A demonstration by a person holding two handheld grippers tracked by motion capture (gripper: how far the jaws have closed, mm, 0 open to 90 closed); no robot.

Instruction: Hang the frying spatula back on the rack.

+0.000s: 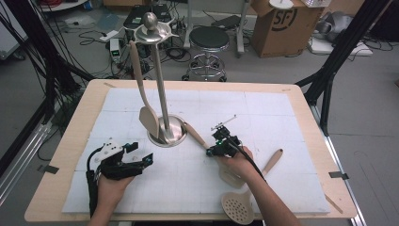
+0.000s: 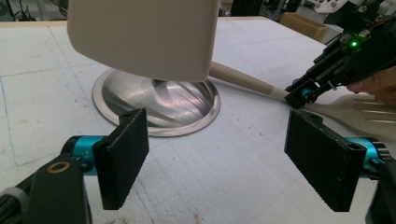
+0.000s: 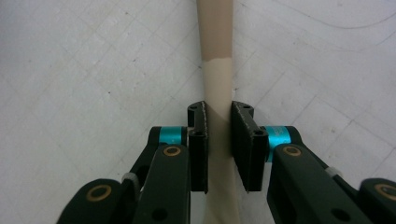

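Note:
A steel utensil stand [image 1: 159, 70] rises from its round base [image 2: 140, 100] at the table's middle. From its top hangs a beige spatula [image 1: 148, 120], whose blade [image 2: 144, 37] ends just above the base. A second beige turner [image 1: 196, 135] lies flat on the mat to the right of the base, its handle [image 3: 215, 46] pointing at the stand. My right gripper [image 3: 219, 112] is shut on that handle near the blade end. My left gripper [image 2: 217, 140] rests low on the mat in front of the base, jaws wide open and holding nothing.
A beige skimmer [image 1: 239, 207] with a long handle lies near the table's front edge, just right of my right forearm. White foam mat [image 1: 263, 117] covers the wooden table. A stool [image 1: 208, 40], boxes and cables stand on the floor beyond.

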